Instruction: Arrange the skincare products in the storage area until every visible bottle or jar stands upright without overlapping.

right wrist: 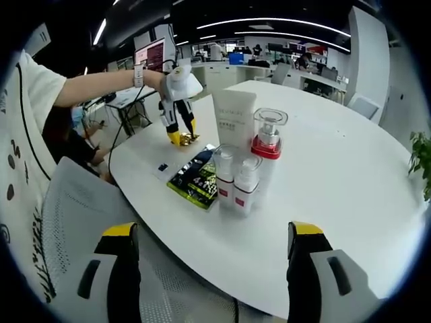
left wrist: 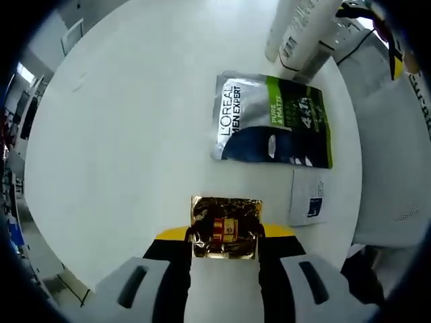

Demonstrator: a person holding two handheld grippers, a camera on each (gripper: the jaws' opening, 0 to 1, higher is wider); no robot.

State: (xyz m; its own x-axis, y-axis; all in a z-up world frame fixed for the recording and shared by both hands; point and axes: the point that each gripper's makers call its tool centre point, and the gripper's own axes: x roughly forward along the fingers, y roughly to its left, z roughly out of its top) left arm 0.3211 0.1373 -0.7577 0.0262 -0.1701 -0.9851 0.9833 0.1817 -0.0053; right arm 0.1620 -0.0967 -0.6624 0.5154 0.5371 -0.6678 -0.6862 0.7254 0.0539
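Note:
My left gripper [left wrist: 225, 232] is shut on a small gold foil sachet [left wrist: 225, 226] with a red label, held just above the white table [left wrist: 128, 134]. Beyond it lies a flat silver, green and black L'Oreal Men Expert pouch [left wrist: 273, 121], and a small white sachet [left wrist: 308, 198] lies to its right. In the right gripper view, my right gripper [right wrist: 212, 252] stands open and apart from a cluster of upright products: a white tube [right wrist: 234, 121], a clear bottle with a red collar [right wrist: 267, 151] and two small red-and-white bottles [right wrist: 236, 176]. The left gripper [right wrist: 182, 138] shows there beside the pouch [right wrist: 196, 178].
White tube bases [left wrist: 303, 30] stand at the far edge in the left gripper view. A mesh chair back [right wrist: 74, 222] sits close to the table's near rim [right wrist: 256, 282]. A person's outstretched arm [right wrist: 101, 84] holds the left gripper. Office desks and a plant [right wrist: 421, 161] lie beyond.

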